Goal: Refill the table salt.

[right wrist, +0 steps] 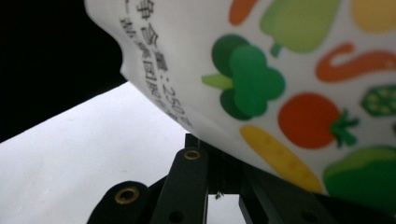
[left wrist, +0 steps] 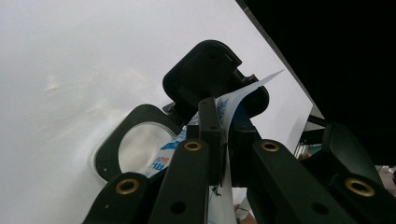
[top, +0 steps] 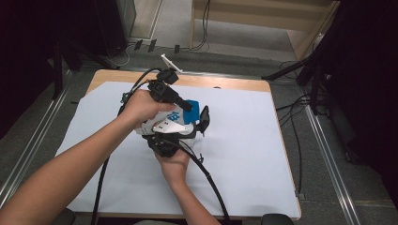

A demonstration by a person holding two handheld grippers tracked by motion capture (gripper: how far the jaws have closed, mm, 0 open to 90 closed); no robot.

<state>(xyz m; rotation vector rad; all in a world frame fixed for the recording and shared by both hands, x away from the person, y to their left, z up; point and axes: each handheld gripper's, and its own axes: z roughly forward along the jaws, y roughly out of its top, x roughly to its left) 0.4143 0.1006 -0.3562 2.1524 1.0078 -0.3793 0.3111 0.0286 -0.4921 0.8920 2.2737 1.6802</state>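
A white pouch [top: 179, 117] with blue print is held up over the middle of the table between both grippers. My left gripper [top: 185, 105] reaches in from the upper left, shut on the pouch's thin edge [left wrist: 235, 100]; its jaws [left wrist: 218, 140] pinch the sheet. My right gripper [top: 176, 136] comes up from below. In the right gripper view its jaws [right wrist: 218, 185] are shut on the pouch's lower edge, whose face [right wrist: 280, 70] shows printed vegetables and black text. A black rounded piece [top: 204, 118] with a round window [left wrist: 140, 145] sits just beyond the pouch.
The table [top: 244, 154] has a white sheet over it, with a wooden strip showing along its far edge. A small white object [top: 169, 61] stands at that far edge. Black cables [top: 211, 180] trail from both grippers toward the near edge. Metal rails run along the floor on both sides.
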